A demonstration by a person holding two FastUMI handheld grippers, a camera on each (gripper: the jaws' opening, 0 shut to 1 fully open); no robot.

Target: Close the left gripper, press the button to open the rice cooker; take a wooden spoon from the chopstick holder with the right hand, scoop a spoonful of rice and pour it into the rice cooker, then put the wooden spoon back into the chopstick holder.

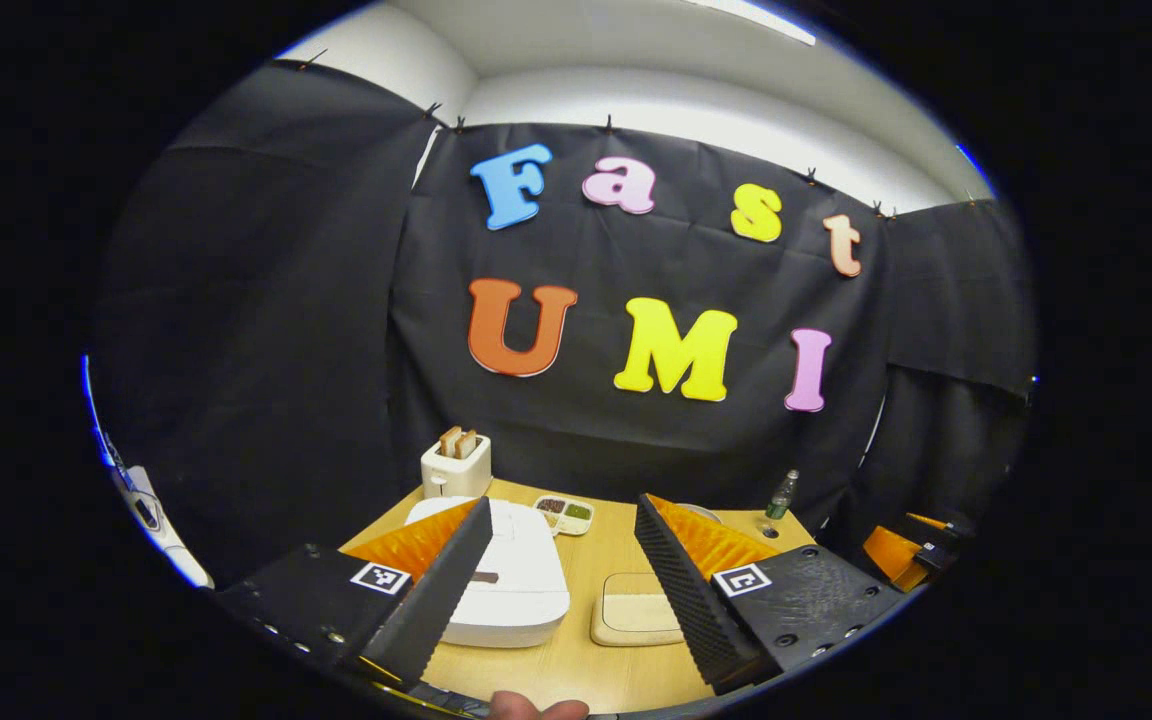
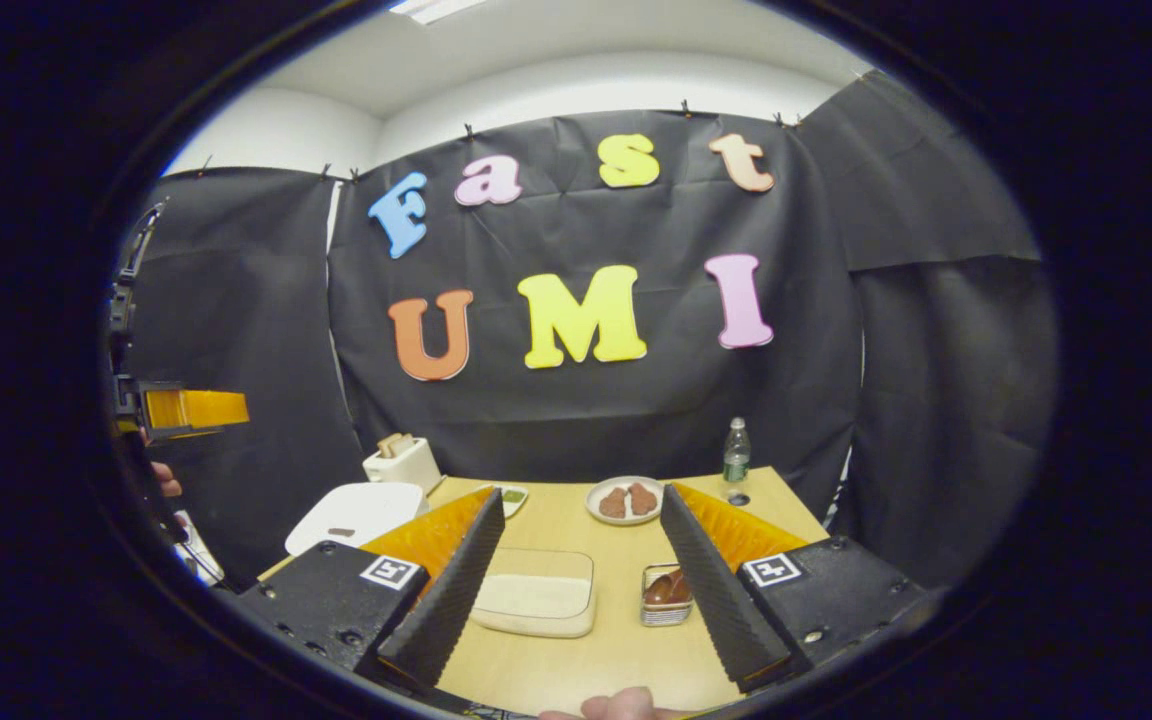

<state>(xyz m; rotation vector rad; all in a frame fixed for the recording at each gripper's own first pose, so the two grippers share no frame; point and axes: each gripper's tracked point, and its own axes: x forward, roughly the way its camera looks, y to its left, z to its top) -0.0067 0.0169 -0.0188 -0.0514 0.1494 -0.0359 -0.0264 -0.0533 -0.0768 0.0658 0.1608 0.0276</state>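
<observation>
Above the wooden table, walled by black cloth, both tools hover spread.

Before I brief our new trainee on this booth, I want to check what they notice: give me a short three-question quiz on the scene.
1. True or false: the rice cooker lid is shut.
2. What sticks out of the toaster? A) bread slices B) a spoon C) a bottle
3. Fill in: the left gripper and right gripper both have their jaws ____.

Key: 1 true; 2 A; 3 open.
</observation>
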